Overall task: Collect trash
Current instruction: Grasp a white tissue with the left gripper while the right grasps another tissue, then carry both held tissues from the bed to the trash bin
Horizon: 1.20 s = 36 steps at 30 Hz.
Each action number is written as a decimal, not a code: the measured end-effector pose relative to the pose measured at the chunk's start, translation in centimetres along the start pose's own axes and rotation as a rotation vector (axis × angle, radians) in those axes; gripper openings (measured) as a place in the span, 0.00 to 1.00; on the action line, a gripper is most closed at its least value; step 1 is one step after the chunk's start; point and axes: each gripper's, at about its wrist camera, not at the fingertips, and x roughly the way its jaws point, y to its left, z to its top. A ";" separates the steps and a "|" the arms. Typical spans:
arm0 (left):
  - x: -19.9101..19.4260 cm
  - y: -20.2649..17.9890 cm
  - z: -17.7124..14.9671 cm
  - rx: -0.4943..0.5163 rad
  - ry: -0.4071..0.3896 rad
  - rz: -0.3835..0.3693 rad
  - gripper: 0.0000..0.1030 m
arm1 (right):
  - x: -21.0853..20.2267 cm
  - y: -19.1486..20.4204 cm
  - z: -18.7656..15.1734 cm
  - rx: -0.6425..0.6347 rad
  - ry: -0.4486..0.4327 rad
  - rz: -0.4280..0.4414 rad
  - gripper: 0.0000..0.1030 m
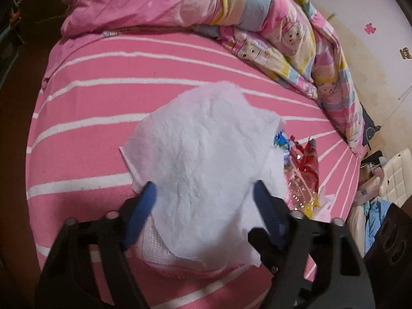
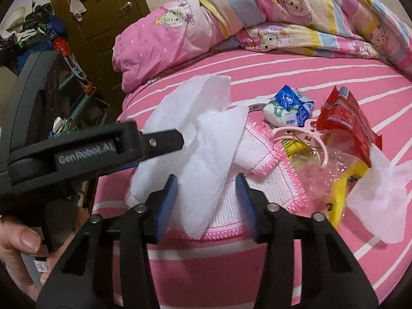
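1. White tissue fills your left view, draped over a pink-edged cloth near the bed's front edge.
2. Your left tool straddles that tissue with its blue fingers at either side; whether the pads press on it, I cannot tell.
3. Your right tool stands at a middling gap, the tissue's lower flap and the cloth between its fingers, pads apart from both.
4. To the right lies the rest of the trash: a blue-and-white packet farther back, a red wrapper, a yellow wrapper, clear plastic, and a second tissue at the far right.
5. A pink hair claw sits between packet and wrapper.
6. Your thumb shows at the near left, gripping the left handle.
7. A rolled quilt lies across the far side.
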 end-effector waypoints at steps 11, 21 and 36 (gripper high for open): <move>-0.3 -0.2 -0.3 0.014 -0.004 -0.060 0.25 | -0.4 0.2 0.7 -0.023 -0.014 -0.020 0.04; -3.2 0.3 -0.6 0.004 -0.068 -0.096 0.24 | -3.6 1.3 1.9 -0.073 -0.079 -0.049 0.02; -8.1 3.2 -1.6 -0.047 -0.154 -0.203 0.03 | -6.7 4.5 1.7 -0.117 -0.124 -0.038 0.02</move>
